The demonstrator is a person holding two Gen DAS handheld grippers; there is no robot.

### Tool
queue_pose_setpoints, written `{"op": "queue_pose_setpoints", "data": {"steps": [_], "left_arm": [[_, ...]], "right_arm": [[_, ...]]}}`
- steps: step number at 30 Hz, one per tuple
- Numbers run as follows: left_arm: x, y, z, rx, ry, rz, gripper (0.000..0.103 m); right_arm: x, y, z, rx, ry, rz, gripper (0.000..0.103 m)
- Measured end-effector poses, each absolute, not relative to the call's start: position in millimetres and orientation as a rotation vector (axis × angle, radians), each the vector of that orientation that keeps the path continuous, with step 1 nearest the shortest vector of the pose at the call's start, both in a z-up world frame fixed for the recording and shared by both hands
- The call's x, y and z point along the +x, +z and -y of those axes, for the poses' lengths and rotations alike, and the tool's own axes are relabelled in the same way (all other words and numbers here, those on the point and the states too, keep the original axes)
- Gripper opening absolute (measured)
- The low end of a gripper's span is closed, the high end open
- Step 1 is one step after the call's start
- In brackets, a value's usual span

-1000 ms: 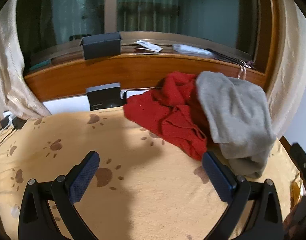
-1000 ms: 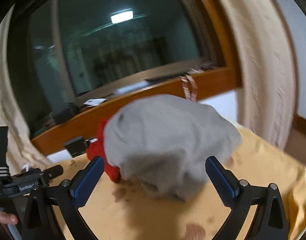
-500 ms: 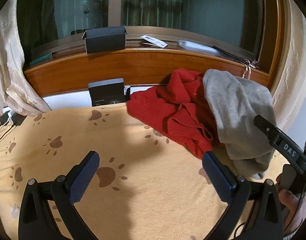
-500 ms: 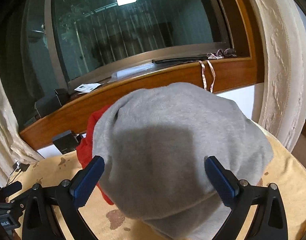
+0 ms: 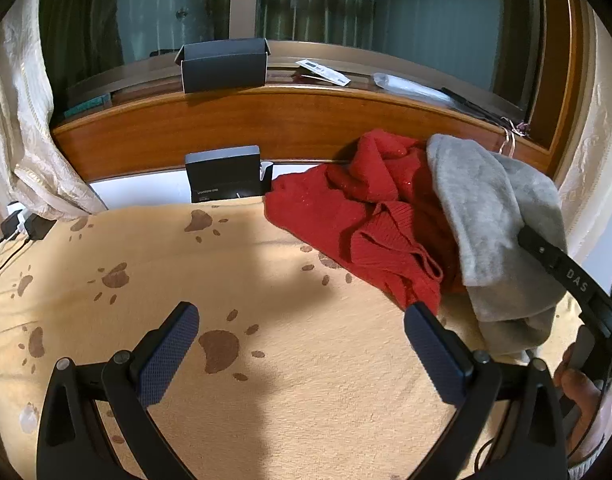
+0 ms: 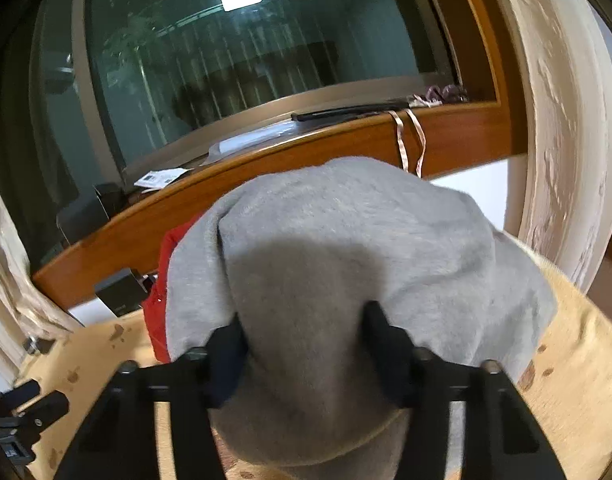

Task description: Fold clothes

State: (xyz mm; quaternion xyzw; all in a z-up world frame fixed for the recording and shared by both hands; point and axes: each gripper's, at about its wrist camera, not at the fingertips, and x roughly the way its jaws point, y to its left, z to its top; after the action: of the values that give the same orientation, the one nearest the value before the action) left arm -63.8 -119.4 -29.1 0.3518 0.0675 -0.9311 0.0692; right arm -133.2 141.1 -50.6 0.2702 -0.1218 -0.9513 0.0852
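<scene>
Grey garment (image 6: pixel 345 264): we locate it at the far right of the yellow paw-print blanket (image 5: pixel 266 380), heaped against the wooden window sill (image 5: pixel 290 120). It lies partly over a red knit garment (image 5: pixel 369 216), which spreads out to its left on the same blanket.

Right gripper (image 6: pixel 304 344): we see its two fingers drawn in on a thick fold at the near edge of the grey garment. The fold fills the space between the fingers, and cloth bulges above and below them. In the left wrist view, we see the right gripper's black body (image 5: pixel 565 276) lying against the right side of the grey heap, with a hand (image 5: pixel 585 404) holding it from below.

Left gripper (image 5: pixel 302 350): we see its fingers spread wide, with nothing between them. It hovers over bare blanket, near and to the left of both garments. The right fingertip (image 5: pixel 421 320) stands just beside the near tip of the red knit garment; we cannot tell whether the two touch.

Surroundings: a dark box (image 5: pixel 226 176) stands upright at the far edge of the blanket, to the left of the red knit garment. A second open dark box (image 5: pixel 224 66) sits on the sill above it. Cream curtains (image 6: pixel 557 120) hang at both sides of the window.
</scene>
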Motion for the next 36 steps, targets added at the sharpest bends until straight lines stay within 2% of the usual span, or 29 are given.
{"op": "queue_pose_setpoints", "data": {"steps": [4, 7, 20, 26, 27, 29, 34, 35, 36], "left_arm": [[-64.8, -30.8, 120.0, 1.070, -2.799, -0.210, 0.103], [-64.9, -31.1, 118.1, 1.067, -2.799, -0.191, 0.103], [-60.4, -26.3, 110.7, 1.046, -2.815, -0.175, 0.103], [-57.4, -23.6, 108.9, 1.028, -2.822, -0.172, 0.103], [-56.9, -22.5, 108.7, 1.023, -2.824, -0.174, 0.103], [-55.0, -20.4, 108.8, 1.013, -2.828, -0.179, 0.103], [-49.4, -12.8, 108.8, 0.985, -2.844, -0.188, 0.103], [-47.9, -10.8, 108.6, 0.976, -2.849, -0.190, 0.103], [-46.5, -9.1, 108.5, 0.968, -2.853, -0.193, 0.103]], "right_arm": [[-126.1, -46.6, -141.8, 0.778, -2.835, 0.369, 0.031], [-120.9, -43.6, -143.2, 0.770, -2.814, 0.390, 0.023], [-80.1, -24.3, -158.4, 0.697, -2.625, 0.580, 0.015], [-45.3, -10.4, -153.6, 0.663, -2.534, 0.580, 0.015], [-38.0, -8.4, -152.6, 0.652, -2.510, 0.579, 0.011], [-19.3, -1.9, -144.4, 0.627, -2.462, 0.530, 0.005], [19.0, 18.4, -119.1, 0.527, -2.591, 0.277, 0.006], [20.8, 20.8, -115.5, 0.509, -2.647, 0.218, 0.007], [19.2, 21.5, -112.8, 0.504, -2.707, 0.160, 0.016]]}}
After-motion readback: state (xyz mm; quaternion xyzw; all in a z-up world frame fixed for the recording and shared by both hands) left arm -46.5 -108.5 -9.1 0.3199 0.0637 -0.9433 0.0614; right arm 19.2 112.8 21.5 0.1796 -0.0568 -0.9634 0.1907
